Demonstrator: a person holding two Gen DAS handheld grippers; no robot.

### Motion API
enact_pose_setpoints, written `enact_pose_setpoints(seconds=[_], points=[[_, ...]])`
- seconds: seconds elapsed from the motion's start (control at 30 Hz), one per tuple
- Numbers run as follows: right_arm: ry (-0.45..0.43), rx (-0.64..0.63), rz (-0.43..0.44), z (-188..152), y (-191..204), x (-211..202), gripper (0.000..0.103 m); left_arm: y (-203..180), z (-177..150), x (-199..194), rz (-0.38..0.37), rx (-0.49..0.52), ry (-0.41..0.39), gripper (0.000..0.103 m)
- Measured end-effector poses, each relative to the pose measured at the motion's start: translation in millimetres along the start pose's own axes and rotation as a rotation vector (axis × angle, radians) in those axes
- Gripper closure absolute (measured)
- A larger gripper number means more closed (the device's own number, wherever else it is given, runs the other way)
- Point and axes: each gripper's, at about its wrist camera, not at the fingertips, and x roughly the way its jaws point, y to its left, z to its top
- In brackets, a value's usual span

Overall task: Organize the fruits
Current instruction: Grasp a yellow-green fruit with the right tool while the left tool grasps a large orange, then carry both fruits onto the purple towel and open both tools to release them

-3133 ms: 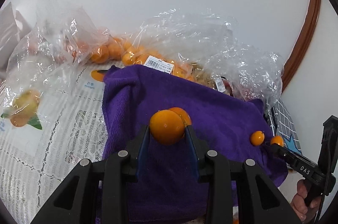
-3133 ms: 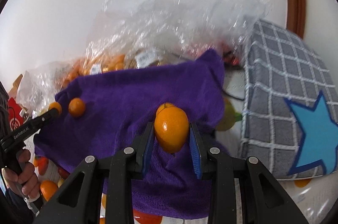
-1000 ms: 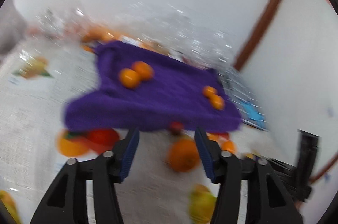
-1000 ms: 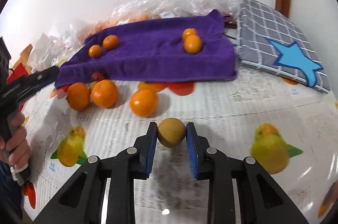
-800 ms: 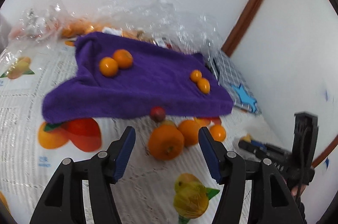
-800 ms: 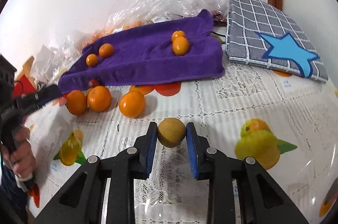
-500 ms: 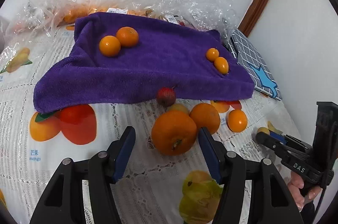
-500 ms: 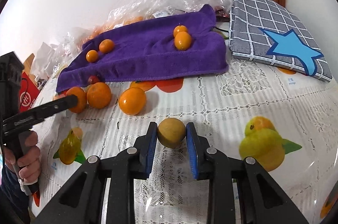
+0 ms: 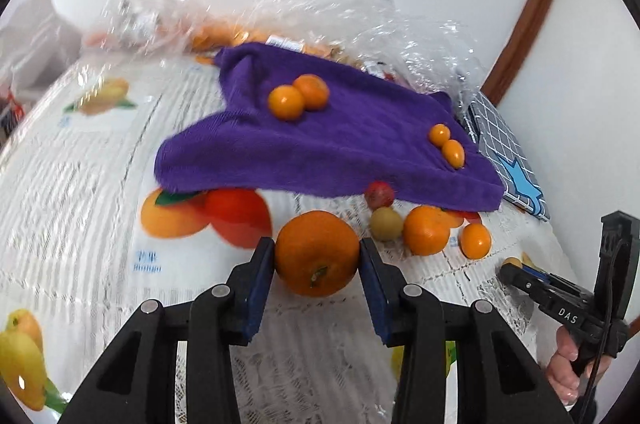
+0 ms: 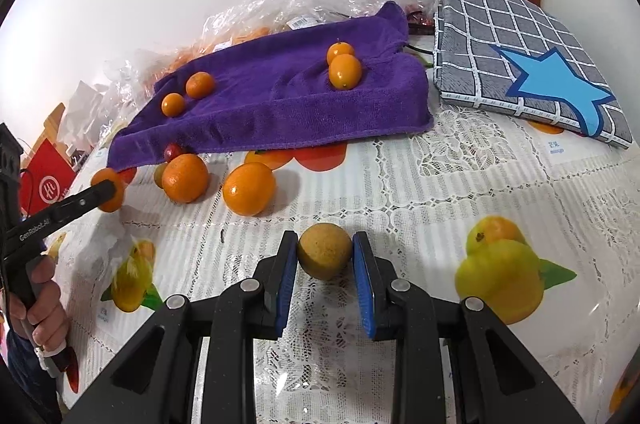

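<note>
- The large orange (image 9: 317, 252) sits on the fruit-print tablecloth (image 9: 80, 207), squarely between the blue pads of the left gripper (image 9: 317, 256); its jaws are closing, and both pads appear to touch the peel.
- The purple towel (image 9: 340, 143), carrying a pair of tangerines (image 9: 298, 97) and a pair of kumquats (image 9: 447, 145), lies straight ahead and beyond the orange.
- The right gripper (image 10: 325, 256) is pinched tight on a small yellow-brown round fruit (image 10: 324, 250).
- A loose orange (image 10: 249, 187) lies ahead-left of it, nearer than the towel.
</note>
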Motion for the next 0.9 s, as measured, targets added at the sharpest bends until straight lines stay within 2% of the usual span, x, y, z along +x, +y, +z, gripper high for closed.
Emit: enact_pose_setpoints(seconds=[0.3,0.5,0.7,0.9], points=[[0.003,-0.026,-0.034,-1,5,1,0.075,-1,-2,2,0.009,-0.002,0.004,0.062],[-0.001,-0.022,-0.027,-1,2,1,0.075,1,-3,-7,-0.013,-0.018,-0.042,0.062],[-0.047,0.002,0.015,-2,-4,-8,0.075,1,-3,-16,-0.016,-0.017,-0.088,0.062],[-0.072,0.003,-0.008,-2,-2,-13,0.075,5,0,-22,-0.009,-0.037,-0.117,0.063]])
